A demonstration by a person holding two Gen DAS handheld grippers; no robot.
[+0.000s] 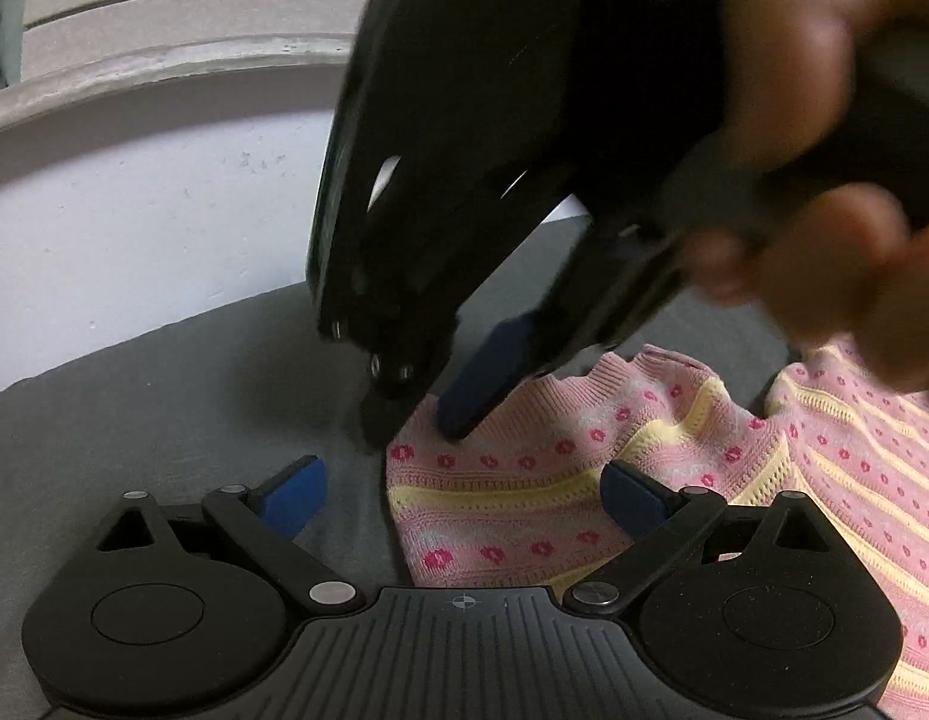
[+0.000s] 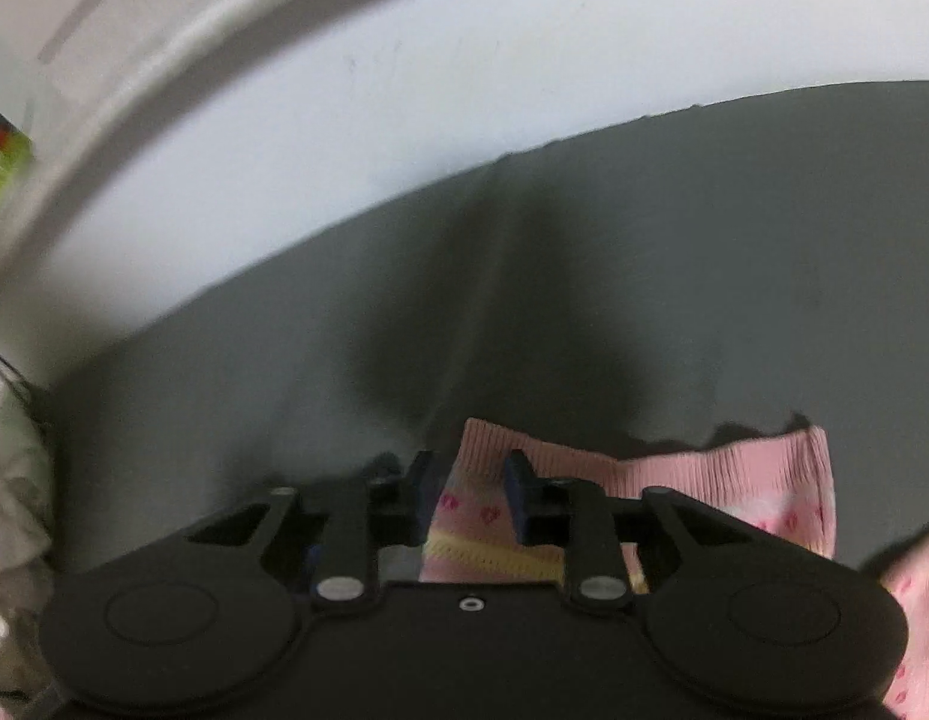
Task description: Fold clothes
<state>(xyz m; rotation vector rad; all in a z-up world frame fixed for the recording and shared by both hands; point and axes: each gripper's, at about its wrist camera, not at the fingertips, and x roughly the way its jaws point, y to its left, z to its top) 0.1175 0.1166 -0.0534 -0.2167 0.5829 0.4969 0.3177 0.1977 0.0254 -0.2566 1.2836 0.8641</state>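
Observation:
A pink knitted garment (image 1: pixel 512 516) with yellow stripes and red dots lies on a grey cloth (image 1: pixel 164 420). My left gripper (image 1: pixel 464 498) is open wide, low over the garment's left edge, one pad over the grey cloth and the other over the knit. A hand (image 1: pixel 824 180) holds my right gripper (image 1: pixel 422 420), which points down at the garment's far left corner. In the right wrist view the right gripper (image 2: pixel 471 498) is shut on that corner of the garment (image 2: pixel 734 468), with the ribbed hem standing up between its pads.
The grey cloth (image 2: pixel 644 240) ends at a white wall (image 1: pixel 134 210) behind it. Pale crumpled fabric (image 2: pixel 14 480) lies at the left edge of the right wrist view, with something green (image 2: pixel 2 162) above it. The garment spreads to the right.

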